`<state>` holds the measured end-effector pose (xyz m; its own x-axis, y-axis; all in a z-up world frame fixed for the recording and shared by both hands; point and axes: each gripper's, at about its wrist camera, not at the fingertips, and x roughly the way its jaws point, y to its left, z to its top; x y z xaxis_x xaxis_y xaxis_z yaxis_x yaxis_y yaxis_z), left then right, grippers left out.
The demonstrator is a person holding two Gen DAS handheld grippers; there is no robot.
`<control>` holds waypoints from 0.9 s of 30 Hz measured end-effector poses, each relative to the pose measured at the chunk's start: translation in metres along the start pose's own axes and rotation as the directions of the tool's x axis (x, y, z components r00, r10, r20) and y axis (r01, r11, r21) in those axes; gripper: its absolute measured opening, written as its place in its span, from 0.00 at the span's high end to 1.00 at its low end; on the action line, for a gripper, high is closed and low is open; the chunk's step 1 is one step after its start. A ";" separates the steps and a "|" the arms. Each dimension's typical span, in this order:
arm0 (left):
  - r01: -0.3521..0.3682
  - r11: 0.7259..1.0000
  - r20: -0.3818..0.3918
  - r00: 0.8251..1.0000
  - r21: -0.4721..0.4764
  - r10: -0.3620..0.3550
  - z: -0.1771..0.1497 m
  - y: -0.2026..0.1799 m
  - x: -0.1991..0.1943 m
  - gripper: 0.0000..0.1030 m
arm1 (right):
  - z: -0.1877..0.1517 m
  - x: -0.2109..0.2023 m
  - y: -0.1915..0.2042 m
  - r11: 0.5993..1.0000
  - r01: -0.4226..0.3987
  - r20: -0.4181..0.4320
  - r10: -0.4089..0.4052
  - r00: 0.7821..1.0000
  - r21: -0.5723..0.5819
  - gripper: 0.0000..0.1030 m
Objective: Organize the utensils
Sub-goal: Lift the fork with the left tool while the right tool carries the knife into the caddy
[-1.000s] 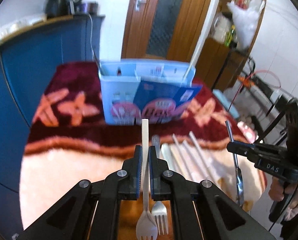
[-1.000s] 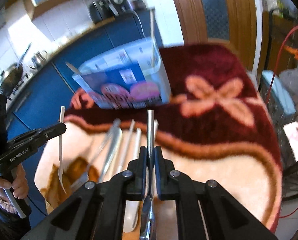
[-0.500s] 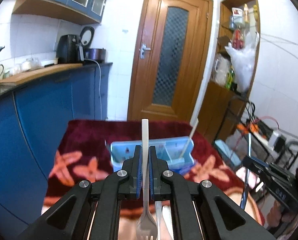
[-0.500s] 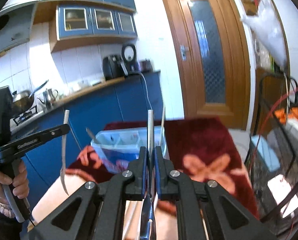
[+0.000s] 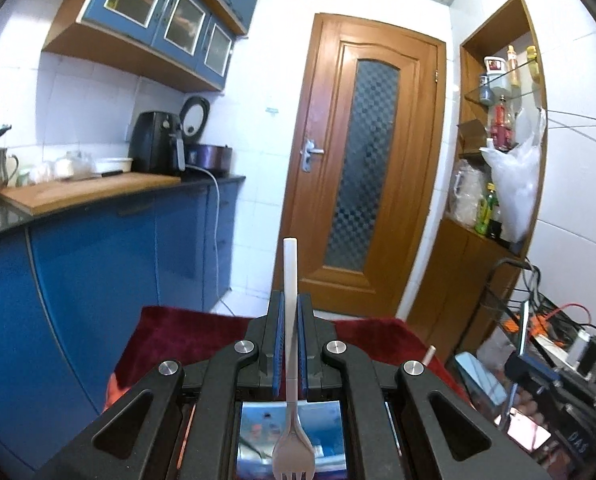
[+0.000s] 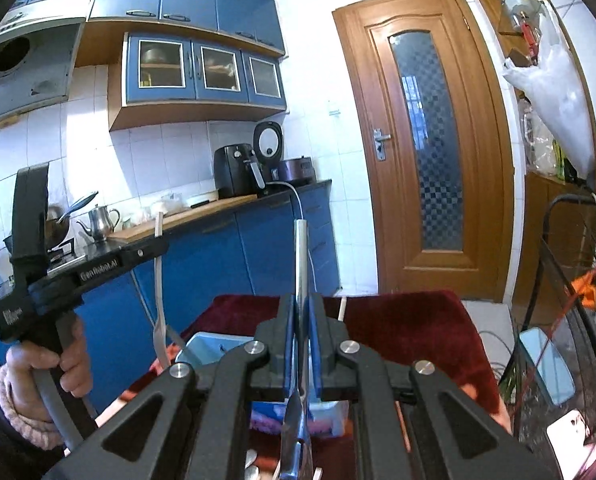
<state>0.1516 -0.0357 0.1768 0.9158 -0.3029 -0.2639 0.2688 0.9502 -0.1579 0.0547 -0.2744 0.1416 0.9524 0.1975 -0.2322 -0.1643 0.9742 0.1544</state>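
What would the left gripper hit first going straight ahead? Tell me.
Nothing close: the left gripper, shut on the pale-handled metal fork, points over the dark red patterned cloth toward the brown wooden door. Depth is unclear.

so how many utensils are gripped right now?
2: a fork in the left gripper, a knife in the right gripper. More may be hidden below.

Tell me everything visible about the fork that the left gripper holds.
The fork looks like pale, matte silver metal, with a long, flat, straight handle that ends square and a small head whose tines run out of the bottom of the left wrist view. It stands along the left gripper, handle end away from the camera, head toward it. The blue pads clamp the handle at mid-length from both sides; nothing else touches it. In the right wrist view it hangs tines down above the light blue organizer box.
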 end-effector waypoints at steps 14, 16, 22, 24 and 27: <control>-0.046 0.998 0.028 0.998 -0.039 0.047 -0.013 0.017 0.040 0.94 | 0.025 0.052 0.009 0.999 0.032 0.139 -0.028 0.990 -0.028 0.91; -0.051 0.998 0.035 0.998 -0.044 0.053 -0.014 0.018 0.044 0.94 | 0.025 0.058 0.009 0.999 0.040 0.156 -0.034 0.987 -0.036 0.91; -0.083 0.996 0.041 0.996 -0.040 0.085 -0.027 0.017 0.057 0.94 | 0.018 0.078 0.007 0.998 0.047 0.178 -0.039 0.983 -0.040 0.91; -0.083 0.996 0.031 0.996 -0.037 0.084 -0.032 0.015 0.062 0.94 | 0.012 0.084 0.007 0.997 0.056 0.187 -0.046 0.981 -0.047 0.91; -0.082 0.996 0.019 0.996 -0.024 0.082 -0.040 0.012 0.068 0.94 | 0.005 0.093 0.005 0.997 0.062 0.180 -0.051 0.982 -0.056 0.91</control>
<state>0.2053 -0.0476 0.1190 0.9404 -0.2220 -0.2577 0.1855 0.9698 -0.1585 0.1439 -0.2512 0.1260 0.9902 0.1247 -0.0635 -0.1191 0.9892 0.0859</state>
